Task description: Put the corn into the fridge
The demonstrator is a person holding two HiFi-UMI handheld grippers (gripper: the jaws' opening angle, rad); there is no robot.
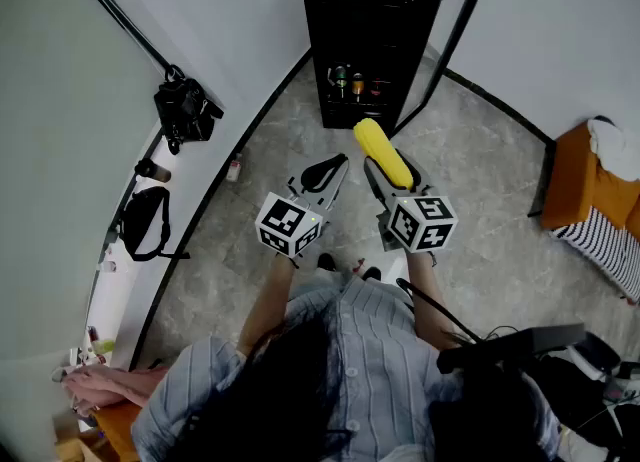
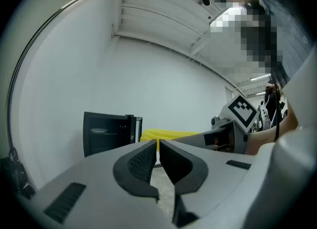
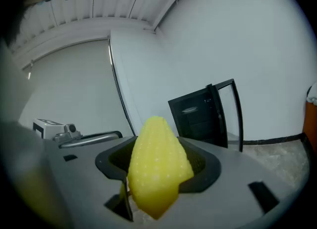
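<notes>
- Head view is showing my right gripper at centre frame, its fingers pinching the corn. The yellow cob is lying along them and sticking out past the tips toward the fridge at the top of the frame.
- Right gripper view is showing the cob filling the gap between the dark pads, both pads pressing on its sides, its tapered end pointing up and away from the camera.
- My left gripper is hovering just left of the right one, apart from the corn. In the left gripper view its fingers are lying pressed together with only a thin slit between them and nothing caught inside.
- The fridge is standing against the wall with its glass door standing open to the right, and a few cans or bottles are sitting on a lower shelf.
- I am holding the corn in the air above the grey stone floor, well short of the fridge opening.
- A camera and a black bag are hanging at the left of the frame.
</notes>
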